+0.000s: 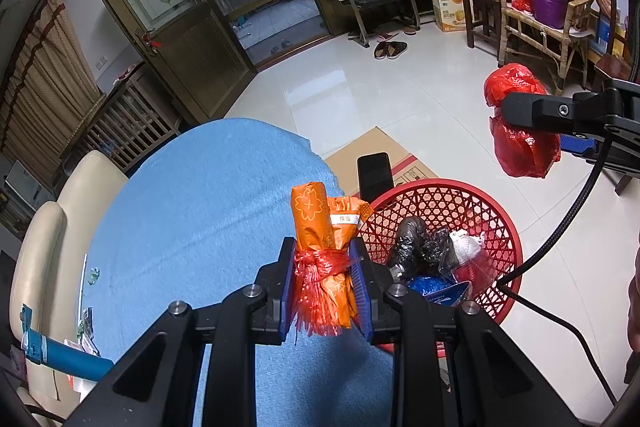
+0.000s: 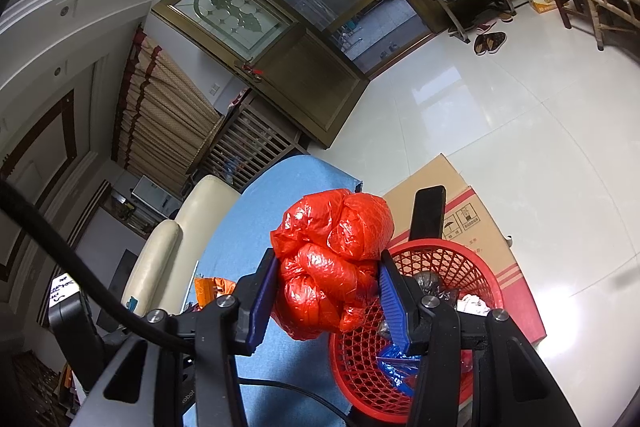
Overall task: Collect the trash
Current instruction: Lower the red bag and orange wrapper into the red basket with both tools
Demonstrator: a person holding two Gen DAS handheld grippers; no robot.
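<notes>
My left gripper (image 1: 322,269) is shut on an orange wrapper bundle (image 1: 320,227) tied with red plastic, held above the blue cloth (image 1: 200,219) just left of the red mesh basket (image 1: 472,211). The basket holds black, white and blue trash. My right gripper (image 2: 328,285) is shut on a crumpled red plastic bag (image 2: 332,263), held above the cloth beside the basket (image 2: 460,267). In the left wrist view the right gripper (image 1: 516,127) with the red bag (image 1: 516,147) hangs up and to the right of the basket.
A cardboard box (image 1: 380,155) with a black phone (image 1: 374,175) standing against it lies behind the basket. A cream sofa (image 1: 44,247) is left of the cloth. White tiled floor (image 1: 380,83) stretches to chairs and an open door. A cable (image 1: 560,227) runs near the basket.
</notes>
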